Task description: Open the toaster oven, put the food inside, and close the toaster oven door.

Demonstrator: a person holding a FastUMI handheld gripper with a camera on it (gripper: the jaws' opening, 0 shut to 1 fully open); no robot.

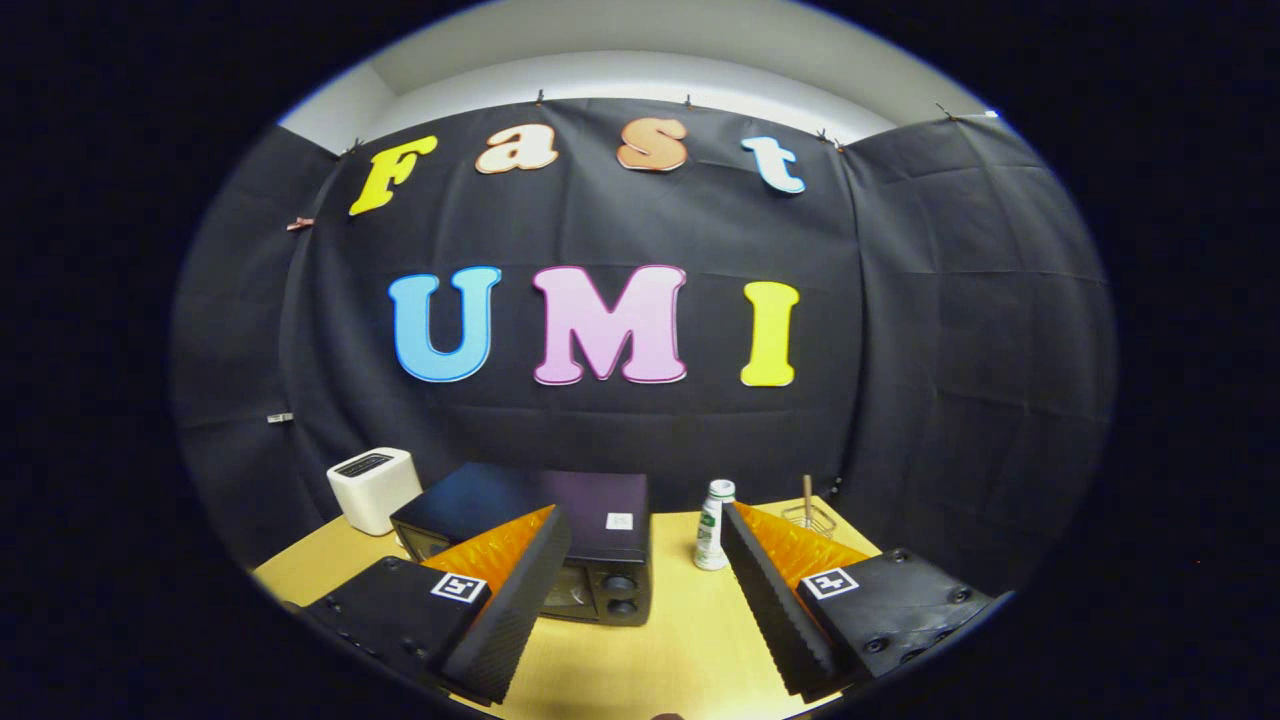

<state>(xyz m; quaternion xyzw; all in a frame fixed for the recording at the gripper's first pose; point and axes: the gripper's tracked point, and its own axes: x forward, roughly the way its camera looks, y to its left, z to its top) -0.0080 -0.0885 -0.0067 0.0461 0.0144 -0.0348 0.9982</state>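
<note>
Black toaster oven (560, 520) sits on wooden table (660, 640), just ahead of gripper (640, 580); we see its front part-hidden behind left finger, so door state can't be judged. Gripper spread wide, pinching nothing. White sticker on oven top: text illegible. We note white bottle (714, 525) w/ green label, unreadable; white box appliance (373, 488) beside oven; wire holder (810, 515) behind right finger, half hidden.
</note>
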